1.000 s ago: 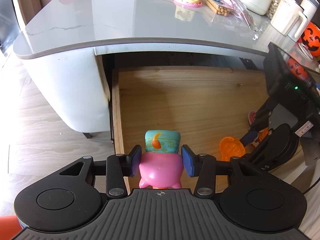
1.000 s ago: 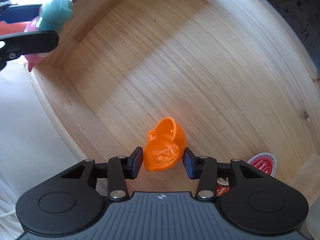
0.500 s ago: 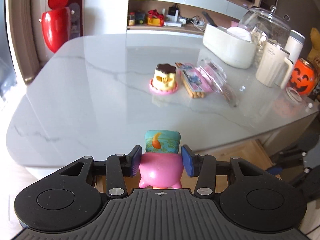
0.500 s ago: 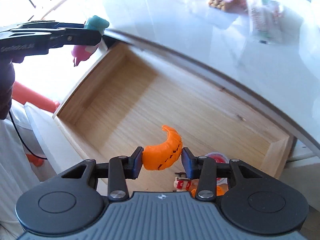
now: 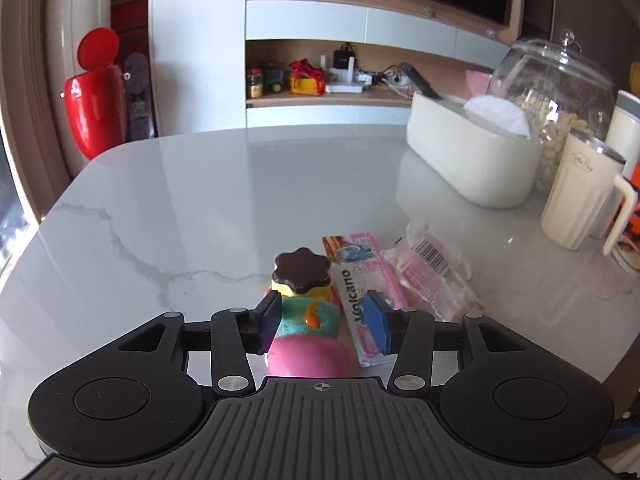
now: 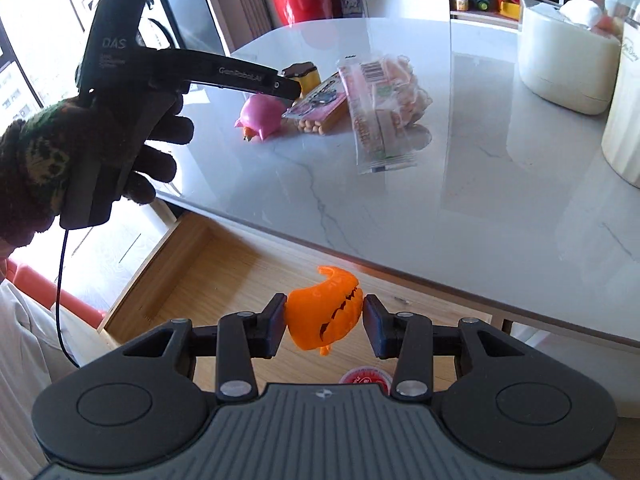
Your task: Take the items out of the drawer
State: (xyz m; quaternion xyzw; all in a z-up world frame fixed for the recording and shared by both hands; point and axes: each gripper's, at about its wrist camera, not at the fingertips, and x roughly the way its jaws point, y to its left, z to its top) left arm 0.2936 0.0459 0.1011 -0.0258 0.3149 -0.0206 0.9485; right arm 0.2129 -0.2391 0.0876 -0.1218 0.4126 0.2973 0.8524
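Left tool [image 5: 323, 322] has just been opening, pads apart around the pink pig toy [image 5: 306, 346] lying on the grey marble worktop [image 5: 200, 208]. Right tool [image 6: 325, 322] clamps the orange plastic pumpkin [image 6: 325, 312], centre frame, above the open wooden drawer [image 6: 192, 264].

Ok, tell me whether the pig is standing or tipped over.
Tipped over. The pig lies on its side on the table, legs pointing sideways, between the left gripper's just-opened jaws, which no longer press it.
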